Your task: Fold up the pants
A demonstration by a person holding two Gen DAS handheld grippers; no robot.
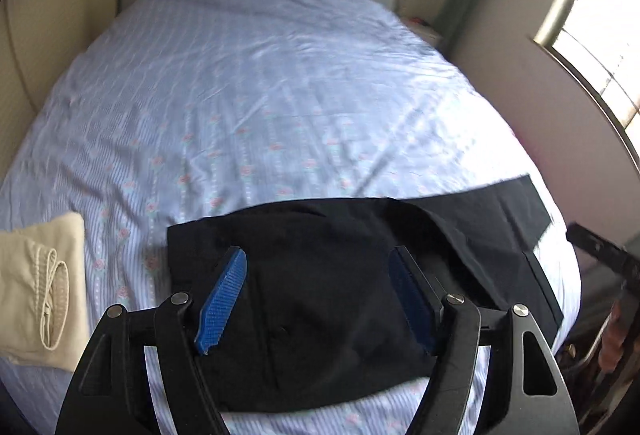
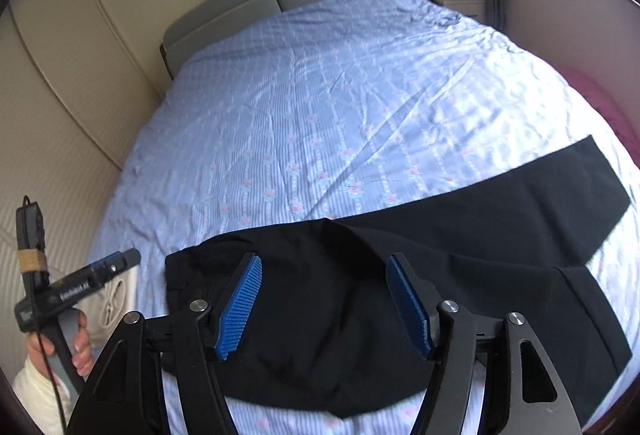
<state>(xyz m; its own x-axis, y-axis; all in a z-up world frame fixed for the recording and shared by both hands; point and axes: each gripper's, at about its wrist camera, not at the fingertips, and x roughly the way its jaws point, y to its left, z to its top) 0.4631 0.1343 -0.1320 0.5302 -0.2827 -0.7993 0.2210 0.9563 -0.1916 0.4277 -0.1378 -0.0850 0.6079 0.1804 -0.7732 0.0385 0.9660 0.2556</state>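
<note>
Black pants (image 1: 320, 299) lie spread on the bed (image 1: 248, 95); left claw (image 1: 320, 299) and right claw (image 2: 324, 303) hover released above them, cream garment (image 1: 40, 283) at nine o'clock.

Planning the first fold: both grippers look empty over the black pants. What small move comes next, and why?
Probably lower the right gripper toward the far pant leg to grasp it. Both grippers, including the left gripper, have open, empty jaws above the black pants, whose legs still lie splayed apart on the bed.

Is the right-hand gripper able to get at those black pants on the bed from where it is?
Probably yes: the right gripper is open above the black pants, which lie on the bed with nothing between them.
</note>
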